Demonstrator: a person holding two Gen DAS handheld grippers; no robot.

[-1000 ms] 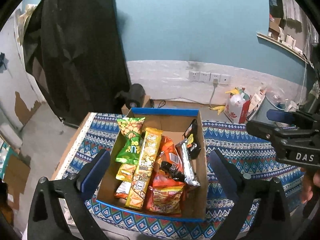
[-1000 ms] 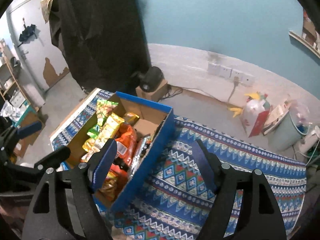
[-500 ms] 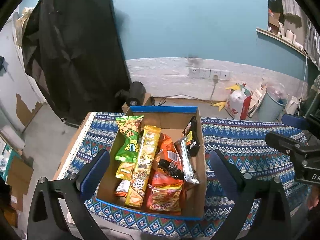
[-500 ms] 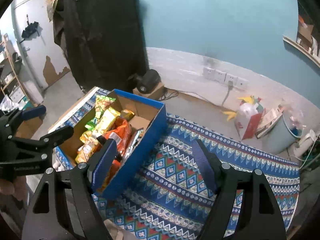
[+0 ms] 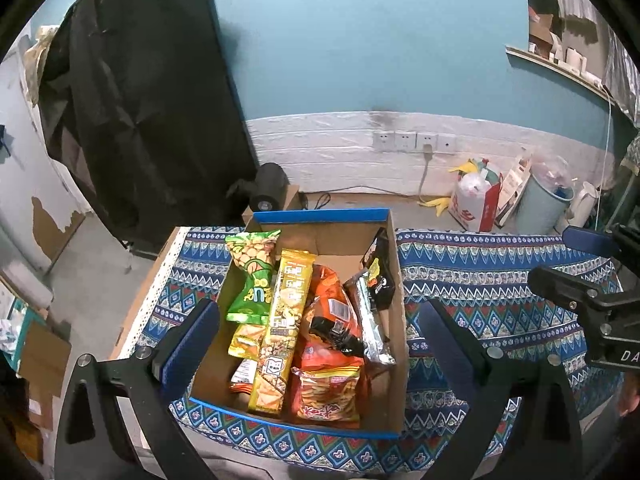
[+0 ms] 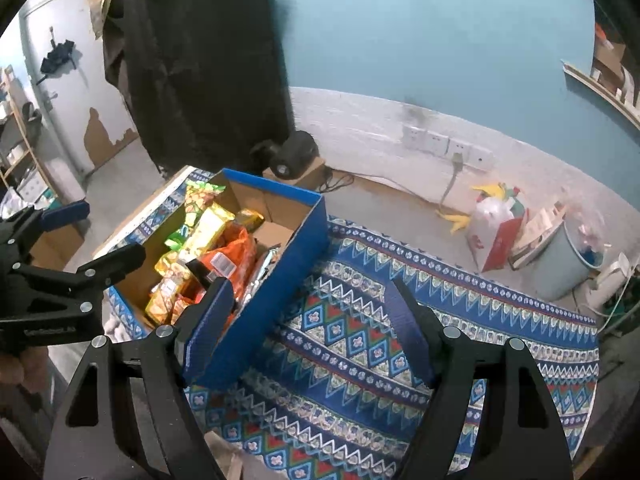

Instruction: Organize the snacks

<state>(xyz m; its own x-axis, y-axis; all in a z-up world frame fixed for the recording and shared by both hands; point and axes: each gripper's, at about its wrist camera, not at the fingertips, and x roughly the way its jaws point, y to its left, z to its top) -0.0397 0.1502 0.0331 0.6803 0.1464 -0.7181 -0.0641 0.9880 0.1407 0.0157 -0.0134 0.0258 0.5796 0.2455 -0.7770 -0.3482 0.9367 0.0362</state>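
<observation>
A blue-edged cardboard box (image 5: pixel 320 216) (image 6: pixel 296 240) sits on a patterned blue cloth (image 5: pixel 480 280) (image 6: pixel 360 332). Inside lie several snack packs: a green bag (image 5: pixel 252 276), a long yellow pack (image 5: pixel 286 328), orange bags (image 5: pixel 328 392), a silver bar (image 5: pixel 370 320) and a black pack (image 5: pixel 380 272). My left gripper (image 5: pixel 320 332) hangs open above the box's near half, nothing between its fingers. My right gripper (image 6: pixel 308 320) stands open over the cloth beside the box's right wall, empty. Each gripper shows at the edge of the other's view.
A black cloth-covered stand (image 5: pixel 148 100) rises behind the table's left end. On the floor by the wall are a black fan (image 5: pixel 268 190), a red-and-white bag (image 5: pixel 476 204), a pale blue bin (image 5: pixel 544 208) and wall sockets (image 5: pixel 416 142). The cloth to the right of the box lies bare.
In the left wrist view the right gripper has slid further toward the right edge. The box and snacks have stayed put, and both grippers stay open.
</observation>
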